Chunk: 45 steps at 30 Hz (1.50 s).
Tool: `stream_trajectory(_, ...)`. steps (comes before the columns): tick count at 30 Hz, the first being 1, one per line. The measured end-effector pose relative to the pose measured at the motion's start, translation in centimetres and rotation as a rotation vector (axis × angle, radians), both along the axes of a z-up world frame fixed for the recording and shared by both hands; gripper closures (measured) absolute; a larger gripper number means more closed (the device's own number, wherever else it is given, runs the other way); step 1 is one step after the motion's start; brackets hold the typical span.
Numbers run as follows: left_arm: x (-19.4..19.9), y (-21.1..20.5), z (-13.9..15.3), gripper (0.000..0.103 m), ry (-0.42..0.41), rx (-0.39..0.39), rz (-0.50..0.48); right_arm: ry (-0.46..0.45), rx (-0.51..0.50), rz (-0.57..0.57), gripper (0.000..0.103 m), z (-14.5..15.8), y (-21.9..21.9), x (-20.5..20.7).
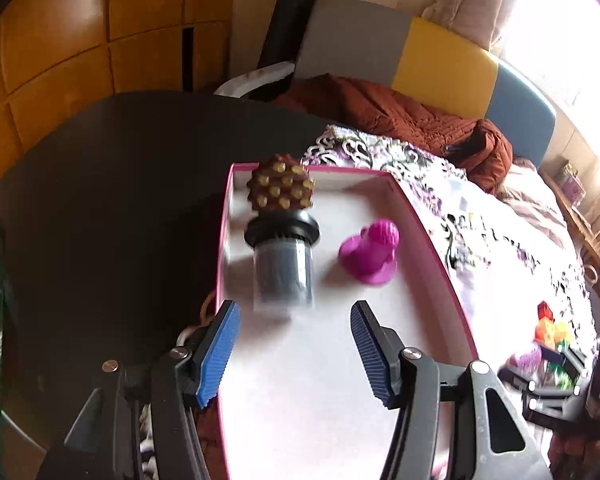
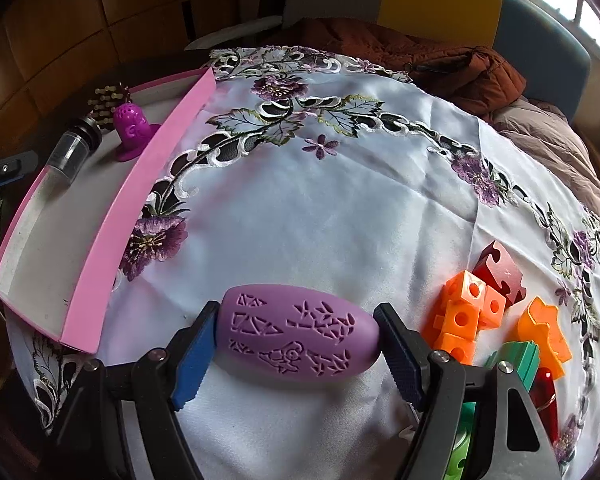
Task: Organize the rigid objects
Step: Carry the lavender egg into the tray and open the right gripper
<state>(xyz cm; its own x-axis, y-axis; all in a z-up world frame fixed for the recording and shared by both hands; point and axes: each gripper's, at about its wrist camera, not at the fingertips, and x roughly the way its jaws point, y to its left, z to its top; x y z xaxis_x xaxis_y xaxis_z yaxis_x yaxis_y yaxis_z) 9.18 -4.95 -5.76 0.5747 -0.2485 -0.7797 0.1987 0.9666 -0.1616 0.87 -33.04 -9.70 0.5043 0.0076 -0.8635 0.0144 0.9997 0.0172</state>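
Note:
A pink tray (image 1: pixel 432 240) with a white floor holds a clear bottle topped by a brown spiky ball (image 1: pixel 282 240), lying on its side. A magenta figure (image 1: pixel 370 252) stands beside the bottle. My left gripper (image 1: pixel 294 310) hovers open just short of the bottle's base, with nothing between its blue pads. In the right wrist view the same tray (image 2: pixel 140 196), bottle (image 2: pixel 80 140) and figure (image 2: pixel 134 130) sit at the far left. My right gripper (image 2: pixel 296 310) is shut on a purple carved egg-shaped piece (image 2: pixel 300 336), gripping it end to end just above the cloth.
An embroidered white tablecloth (image 2: pixel 340 200) covers the table. Orange cubes (image 2: pixel 464 312), a red block (image 2: pixel 498 276), an orange piece (image 2: pixel 544 328) and green parts (image 2: pixel 516 364) crowd the right. A rust jacket (image 1: pixel 420 128) lies on the chair behind. Bare dark tabletop (image 1: pixel 100 200) lies left of the tray.

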Motion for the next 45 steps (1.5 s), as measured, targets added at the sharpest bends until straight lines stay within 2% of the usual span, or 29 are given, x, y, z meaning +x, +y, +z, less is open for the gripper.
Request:
stream_trajectory(6,-3.2,0.6,0.4,0.045,-0.014,-0.014,-0.028,0.002,-0.03,-0.036,0.027,0.1,0.4,0.0)
stream_trajectory(11,-5.3,0.9,1.1,0.045,-0.049,0.028,-0.05,-0.002,-0.061,-0.094,0.027,0.3,0.9,-0.1)
stream_trajectory(18,-7.0,1.8,1.8,0.045,-0.078,0.039,-0.047,0.004,-0.085,-0.142,0.027,0.5,1.1,0.1)
stream_trajectory(20,-7.2,2.1,1.8,0.045,-0.075,0.037,-0.048,0.002,-0.101,-0.17,0.027,1.0,1.1,0.3)
stream_trajectory(23,-7.1,2.7,1.8,0.045,-0.078,0.036,-0.036,-0.053,-0.088,-0.191,0.027,2.9,1.4,0.1)
stream_trajectory(27,-6.8,3.6,1.5,0.045,-0.066,0.025,-0.013,-0.132,-0.076,-0.149,0.027,5.9,3.5,0.4)
stream_trajectory(32,-6.5,4.5,1.4,0.045,-0.062,0.023,0.008,-0.187,-0.032,-0.013,0.027,8.1,8.4,1.5)
stream_trajectory(39,-5.8,5.3,1.0,0.045,-0.055,0.032,0.033,-0.135,0.002,0.134,0.027,6.5,15.1,4.7)
stream_trajectory(45,-5.0,5.5,0.4,0.045,-0.03,0.043,0.042,-0.044,0.02,0.128,0.027,4.0,16.8,8.2)
